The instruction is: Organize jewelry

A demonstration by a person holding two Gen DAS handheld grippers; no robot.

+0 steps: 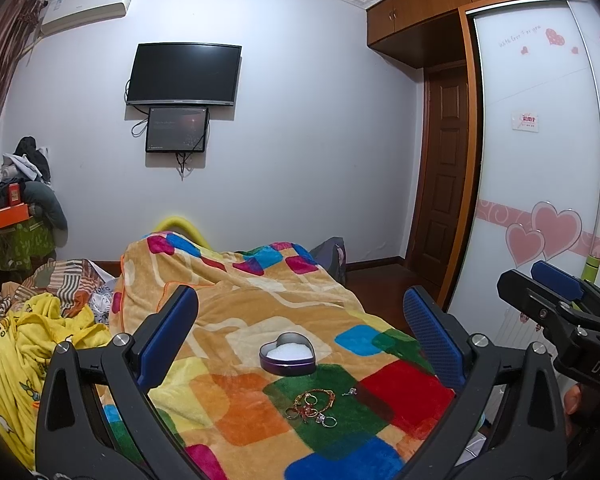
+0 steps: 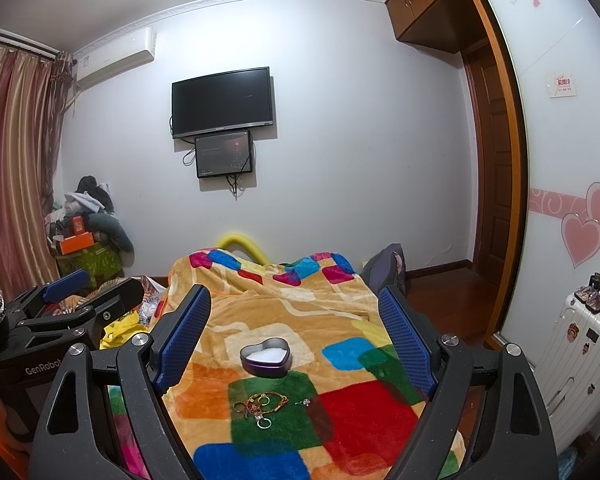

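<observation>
Blanket point(image 2: 340, 412) flat & bare round the jewelry point(image 2: 260, 404), so approach from above or the near side is free w/ only the heart tin point(image 2: 265, 358) just behind it, a lone ring point(image 2: 303, 402) beside it at right.

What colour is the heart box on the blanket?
The heart box is dark purple outside with white filling inside; the right wrist view shows it best.
</observation>
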